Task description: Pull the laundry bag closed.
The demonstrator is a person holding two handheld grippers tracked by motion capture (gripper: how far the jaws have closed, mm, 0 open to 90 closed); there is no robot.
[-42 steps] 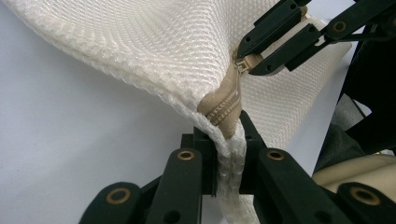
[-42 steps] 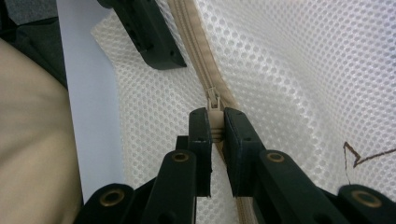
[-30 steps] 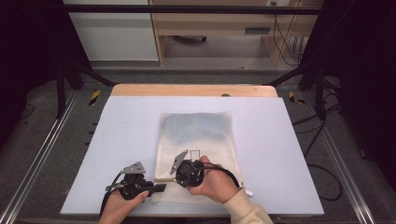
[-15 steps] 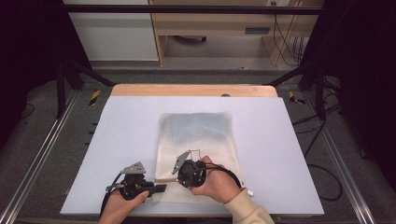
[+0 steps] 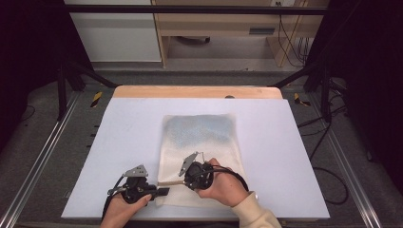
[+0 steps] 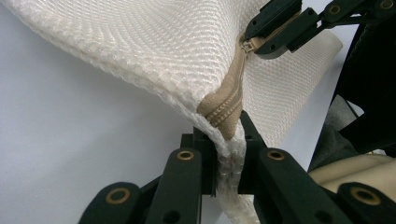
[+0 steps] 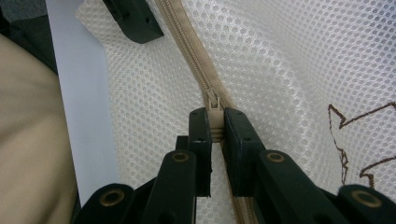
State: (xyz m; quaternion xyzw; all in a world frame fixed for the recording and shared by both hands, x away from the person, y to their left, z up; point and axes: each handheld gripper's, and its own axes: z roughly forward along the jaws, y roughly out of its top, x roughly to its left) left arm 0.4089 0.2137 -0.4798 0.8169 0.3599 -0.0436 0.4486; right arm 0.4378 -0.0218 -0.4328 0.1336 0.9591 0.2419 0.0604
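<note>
A cream mesh bag [image 5: 202, 137] with a tan zipper [image 5: 167, 182] lies on the white table [image 5: 119, 137]. My left gripper [image 5: 161, 192] is shut on the bag's near left corner [image 6: 226, 149], at the end of the zipper [image 6: 229, 105]. My right gripper [image 5: 179, 181] is shut on the zipper pull [image 7: 215, 116], a short way along the zipper [image 7: 187, 46] from the left gripper. In the left gripper view the right gripper's jaws hold the pull [image 6: 246, 45] at the top. The left gripper's jaw tip [image 7: 135, 21] appears at the top of the right gripper view.
The bag [image 7: 289, 70] carries a brown stitched outline [image 7: 345, 135] near the right gripper. A wooden strip [image 5: 197, 92] runs along the table's far edge. Metal rails [image 5: 45, 152] flank the table. A sleeve [image 5: 256, 213] and hands come in at the near edge.
The right gripper has shifted slightly to the right along the zipper with the pull. The left gripper has stayed in place.
</note>
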